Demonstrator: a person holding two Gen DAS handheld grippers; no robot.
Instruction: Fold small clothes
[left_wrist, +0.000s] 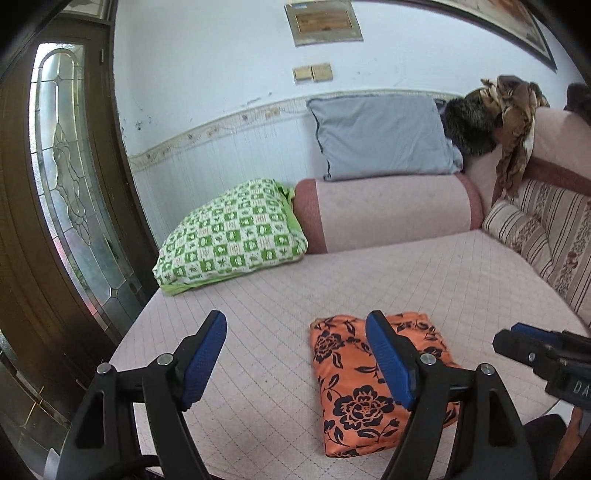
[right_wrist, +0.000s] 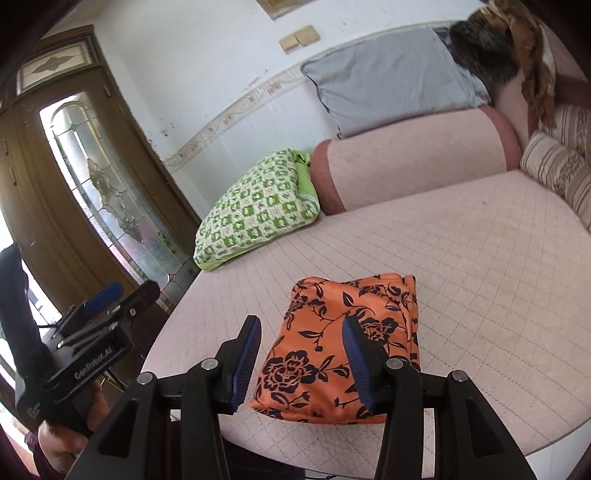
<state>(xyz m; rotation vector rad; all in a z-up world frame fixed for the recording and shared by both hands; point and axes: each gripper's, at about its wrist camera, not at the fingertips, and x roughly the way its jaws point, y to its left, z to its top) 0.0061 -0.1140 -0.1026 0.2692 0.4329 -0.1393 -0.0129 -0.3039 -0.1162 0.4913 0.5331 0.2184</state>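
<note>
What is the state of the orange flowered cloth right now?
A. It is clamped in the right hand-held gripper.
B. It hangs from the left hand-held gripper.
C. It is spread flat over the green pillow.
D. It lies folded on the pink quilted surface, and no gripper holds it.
D: the orange flowered cloth lies as a folded bundle on the pink quilted surface, with the left hand-held gripper and the right hand-held gripper both open and apart from it.

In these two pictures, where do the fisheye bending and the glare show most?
Left wrist view: the door at the frame's left edge curves strongly; daylight through its glass is bright. Right wrist view: the sofa seat bulges round, and the orange floral cloth stays sharp; the white wall looks washed out.
</note>
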